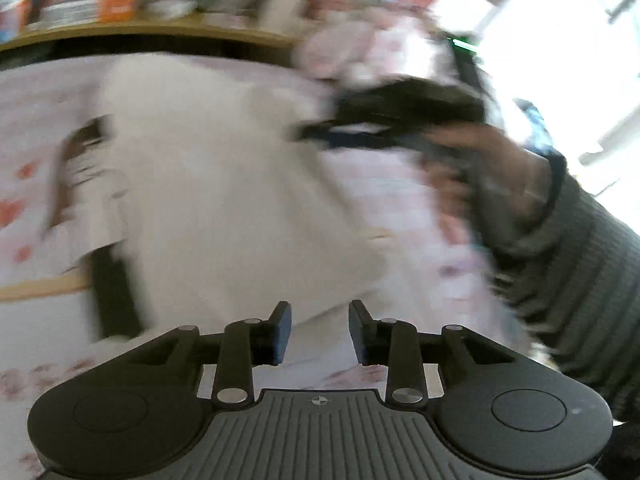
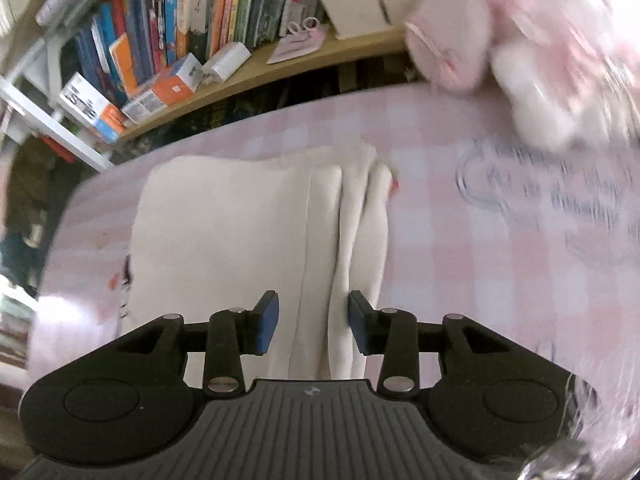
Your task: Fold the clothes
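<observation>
A cream white garment (image 2: 240, 232) lies folded on the pink checked bed cover (image 2: 460, 248), with stacked fold edges along its right side. My right gripper (image 2: 312, 328) is open and empty just above the near end of those folds. In the blurred left wrist view the same white garment (image 1: 224, 184) lies ahead, and my left gripper (image 1: 320, 332) is open and empty over its near edge. The right gripper (image 1: 400, 120) shows there too, held by a hand in a grey sleeve, over the garment's far right corner.
A wooden bookshelf (image 2: 200, 32) full of books and small boxes runs behind the bed. A pink plush toy (image 2: 520, 40) sits at the far right of the bed. The bed's left edge (image 2: 60, 240) drops off to the floor.
</observation>
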The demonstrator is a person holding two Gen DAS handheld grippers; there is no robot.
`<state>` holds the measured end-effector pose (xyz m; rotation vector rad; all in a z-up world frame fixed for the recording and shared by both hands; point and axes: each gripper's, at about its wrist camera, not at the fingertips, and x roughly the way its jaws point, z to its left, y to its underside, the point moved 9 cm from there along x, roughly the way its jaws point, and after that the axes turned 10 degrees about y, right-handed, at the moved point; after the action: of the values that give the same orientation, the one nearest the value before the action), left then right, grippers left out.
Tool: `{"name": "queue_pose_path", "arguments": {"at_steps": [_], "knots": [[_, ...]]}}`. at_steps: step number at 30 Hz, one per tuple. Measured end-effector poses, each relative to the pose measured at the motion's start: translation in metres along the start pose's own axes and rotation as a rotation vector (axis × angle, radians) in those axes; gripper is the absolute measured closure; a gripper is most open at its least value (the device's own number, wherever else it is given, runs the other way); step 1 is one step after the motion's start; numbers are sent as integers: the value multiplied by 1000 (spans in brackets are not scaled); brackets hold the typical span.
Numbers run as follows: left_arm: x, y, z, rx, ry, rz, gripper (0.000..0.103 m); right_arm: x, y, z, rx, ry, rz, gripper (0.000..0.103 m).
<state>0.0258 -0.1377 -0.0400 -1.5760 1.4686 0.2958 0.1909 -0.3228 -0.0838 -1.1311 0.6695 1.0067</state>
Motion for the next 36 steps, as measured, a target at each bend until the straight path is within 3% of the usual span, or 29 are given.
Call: {"name": "queue_pose_path", "arguments": {"at_steps": [4,9,12,16,17,20,24,28,29,31,34,36], "knots": [[-23,20,49,25,-182,-47,71,-30,34,-13,21,-20,-29,65],[-30,41,60,267,-349,-26,71,-60,86,-24,92,-51,0,62],[-23,42,62,367,-396,-14,65,-69,109,-27,164,-54,28,57],[-13,51,59,469,-436,9,64,-68,123,-31,251,-37,50,57],[-11,53,57,504,-442,11,64,-67,124,-31,269,-35,57,62],[-3,55,54,588,-466,14,64,-67,125,-25,290,-40,66,92],[1,56,52,678,-500,2,64,-89,111,-1,226,-8,-12,93],[-3,54,54,718,-510,-43,65,-118,93,33,187,-37,-90,94],[-4,54,55,726,-512,-55,77,-125,90,41,183,-45,-110,94],[-11,53,55,730,-499,-85,100,-138,86,51,192,-64,-141,94],[-48,43,60,616,-475,-241,101,-156,93,55,238,-70,-168,95],[-62,43,70,513,-417,-280,101,-151,111,46,280,-50,-142,95]]}}
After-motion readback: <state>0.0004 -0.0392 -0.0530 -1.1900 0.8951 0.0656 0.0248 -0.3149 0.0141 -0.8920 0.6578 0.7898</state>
